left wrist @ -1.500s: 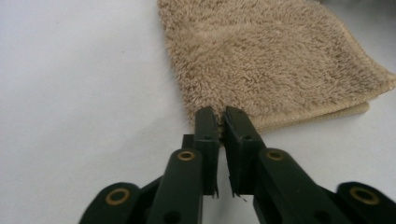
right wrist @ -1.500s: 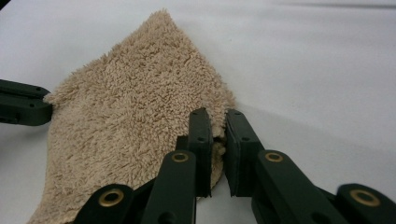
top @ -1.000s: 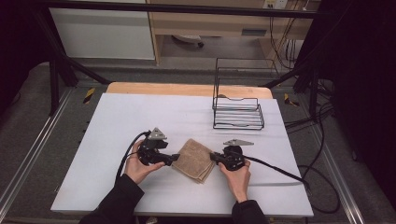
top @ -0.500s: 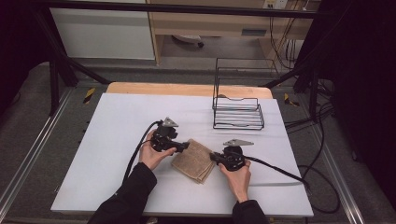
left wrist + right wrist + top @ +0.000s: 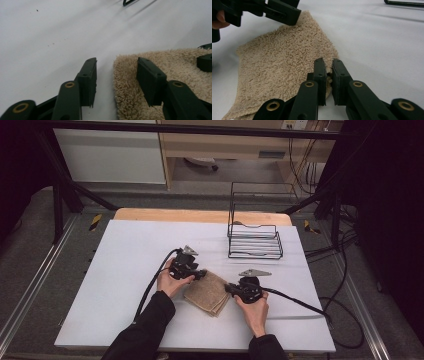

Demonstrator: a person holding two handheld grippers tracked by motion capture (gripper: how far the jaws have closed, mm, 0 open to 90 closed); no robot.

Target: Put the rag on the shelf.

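Note:
A folded beige towel (image 5: 207,293) lies on the white table (image 5: 120,270) near the front edge. My left gripper (image 5: 202,274) is at the towel's far left corner. In the left gripper view its jaws straddle the towel's edge (image 5: 125,82), one over bare table, one over the pile. They have just been closing, and the left gripper (image 5: 116,75) is still open, its pads off the cloth. My right gripper (image 5: 229,289) is shut on the towel's right corner. The right gripper view shows the right gripper (image 5: 329,75) pinching the cloth (image 5: 279,62), with the left gripper's jaw (image 5: 283,11) above the towel's far corner.
A black wire rack (image 5: 255,240) stands at the back right of the table; a bit of it shows at the top of both gripper views (image 5: 128,2) (image 5: 404,2). A cable (image 5: 295,299) trails right from the right gripper. Bare white table lies to the left.
My left hand has moved from the towel's left edge up and right to its far corner, lower to the table, with the jaws narrower. The right gripper has kept still on the towel.

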